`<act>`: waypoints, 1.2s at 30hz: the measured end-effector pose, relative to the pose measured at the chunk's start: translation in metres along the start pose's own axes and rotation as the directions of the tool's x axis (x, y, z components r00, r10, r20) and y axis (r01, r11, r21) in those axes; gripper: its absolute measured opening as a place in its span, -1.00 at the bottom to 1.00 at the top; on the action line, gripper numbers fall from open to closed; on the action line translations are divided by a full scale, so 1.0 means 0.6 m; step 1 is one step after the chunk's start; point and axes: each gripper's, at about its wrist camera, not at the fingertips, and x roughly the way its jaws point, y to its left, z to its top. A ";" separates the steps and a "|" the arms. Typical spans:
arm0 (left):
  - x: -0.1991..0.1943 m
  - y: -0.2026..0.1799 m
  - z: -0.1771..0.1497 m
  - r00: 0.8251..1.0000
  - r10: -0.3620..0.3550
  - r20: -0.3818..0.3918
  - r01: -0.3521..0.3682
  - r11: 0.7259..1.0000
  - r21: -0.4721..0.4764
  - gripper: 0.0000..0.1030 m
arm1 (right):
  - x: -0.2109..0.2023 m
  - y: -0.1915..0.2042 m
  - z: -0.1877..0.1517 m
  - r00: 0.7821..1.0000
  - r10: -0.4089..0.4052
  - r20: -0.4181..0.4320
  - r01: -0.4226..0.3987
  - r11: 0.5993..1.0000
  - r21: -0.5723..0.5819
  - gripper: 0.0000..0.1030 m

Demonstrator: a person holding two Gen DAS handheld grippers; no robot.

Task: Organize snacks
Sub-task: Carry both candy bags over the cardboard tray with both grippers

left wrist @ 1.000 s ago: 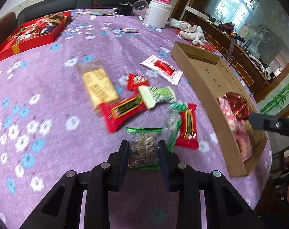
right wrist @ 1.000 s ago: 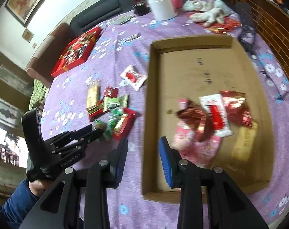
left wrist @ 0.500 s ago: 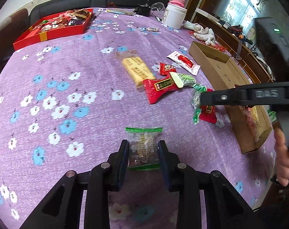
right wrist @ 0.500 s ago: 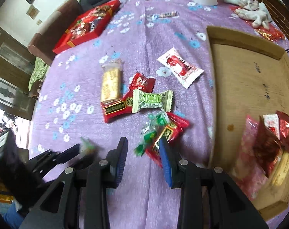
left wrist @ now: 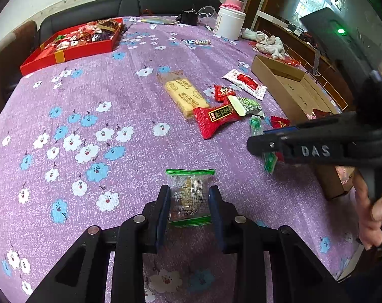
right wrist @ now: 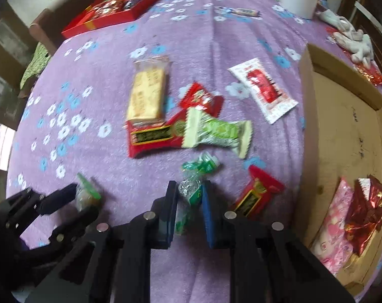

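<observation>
My left gripper (left wrist: 189, 194) is shut on a clear packet with green edges (left wrist: 188, 189), held just above the purple cloth. In the right wrist view my right gripper (right wrist: 189, 192) points steeply down, its jaws closing on a green and silver twist-wrapped candy (right wrist: 199, 168), with the pads against the wrapper. A red packet (right wrist: 256, 194) lies just right of it. Beyond lie a green-white packet (right wrist: 216, 131), a red packet with a black label (right wrist: 153, 136), a yellow biscuit bar (right wrist: 146, 93) and a white-red sachet (right wrist: 264, 91). The cardboard box (right wrist: 342, 88) at the right holds a pink packet (right wrist: 337, 222) and red foil snacks.
A red gift box (left wrist: 64, 53) full of sweets stands at the far left. A white canister (left wrist: 228, 22) and white gloves (left wrist: 269, 43) are at the far right of the table. A person's hand (left wrist: 370, 217) holds the right gripper's handle.
My right gripper swung left from over the cardboard box, came down on the snack pile and closed on the green twist candy. The left gripper drew back a little with its packet, then held still.
</observation>
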 end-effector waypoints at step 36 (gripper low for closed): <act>-0.041 -0.103 0.061 0.996 0.013 0.091 -0.018 0.998 0.053 -0.38 | -0.125 -0.131 -0.084 0.972 0.176 0.155 -0.202 0.965 0.170 -0.64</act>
